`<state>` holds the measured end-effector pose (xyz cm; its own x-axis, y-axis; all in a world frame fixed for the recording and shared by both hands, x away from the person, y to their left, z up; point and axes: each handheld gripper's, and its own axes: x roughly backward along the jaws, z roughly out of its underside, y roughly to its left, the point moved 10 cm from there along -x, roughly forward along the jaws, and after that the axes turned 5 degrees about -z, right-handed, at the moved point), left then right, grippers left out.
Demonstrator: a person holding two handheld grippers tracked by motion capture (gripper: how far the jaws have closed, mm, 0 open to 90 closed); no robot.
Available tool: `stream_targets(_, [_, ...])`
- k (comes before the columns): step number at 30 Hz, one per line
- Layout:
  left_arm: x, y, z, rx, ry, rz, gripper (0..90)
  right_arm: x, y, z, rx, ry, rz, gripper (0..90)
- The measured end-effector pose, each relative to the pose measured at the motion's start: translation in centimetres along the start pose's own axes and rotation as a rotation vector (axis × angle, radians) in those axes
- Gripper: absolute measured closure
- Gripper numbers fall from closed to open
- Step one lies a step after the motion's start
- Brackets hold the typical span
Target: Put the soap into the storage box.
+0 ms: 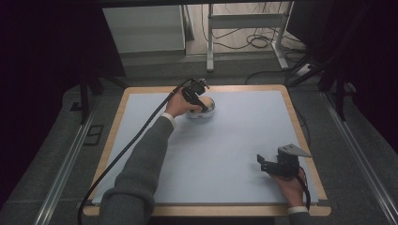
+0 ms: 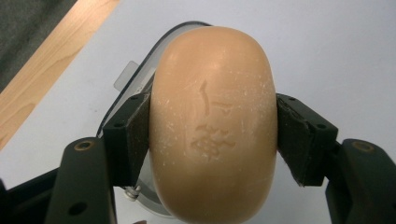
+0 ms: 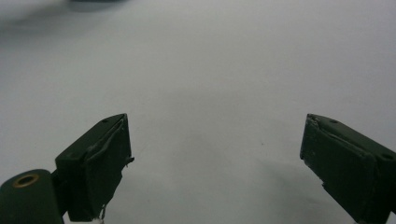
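Note:
A tan oval bar of soap (image 2: 212, 121) sits clamped between the black jaws of my left gripper (image 2: 212, 135), which is shut on it. Just beneath the soap lies a clear soap dish (image 2: 135, 79) with a rounded rim. From above, the left gripper (image 1: 199, 101) is at the far middle of the board, over the dish (image 1: 208, 114). My right gripper (image 1: 268, 165) rests near the front right corner, held low over the mat. Its jaws stand wide apart (image 3: 215, 163) with nothing between them.
A pale blue mat (image 1: 234, 140) covers a wooden board (image 1: 309, 140) with a raised wood border. A black cable (image 1: 136, 138) trails from the left gripper past the left forearm. Desk legs and cables (image 1: 244, 37) lie on the floor beyond the board.

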<state>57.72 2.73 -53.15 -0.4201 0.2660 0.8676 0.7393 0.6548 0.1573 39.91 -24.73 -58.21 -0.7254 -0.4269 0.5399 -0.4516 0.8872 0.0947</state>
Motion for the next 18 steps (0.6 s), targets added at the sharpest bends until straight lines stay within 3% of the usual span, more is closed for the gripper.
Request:
stream_targets(7, [-0.9, 0.2, 0.4, 0.006, 0.024, 0.003, 32.6, 0.0, 0.0, 0.0, 0.004, -0.005, -0.002, 8.7])
stream_targets(12, [-1.5, 0.1, 0.6, -0.003, 0.039, -0.017, 32.5, 0.0, 0.0, 0.0, 0.007, -0.005, -0.004, 8.7])
stream_targets(16, [-1.0, 0.0, 0.2, 0.025, -0.006, 0.003, 29.9, 0.0, 0.0, 0.0, 0.006, -0.006, -0.004, 8.7])
stream_targets(18, [-0.5, 0.1, 0.1, 0.026, -0.018, -0.009, 29.4, 0.0, 0.0, 0.0, 0.006, -0.006, -0.003, 8.7])
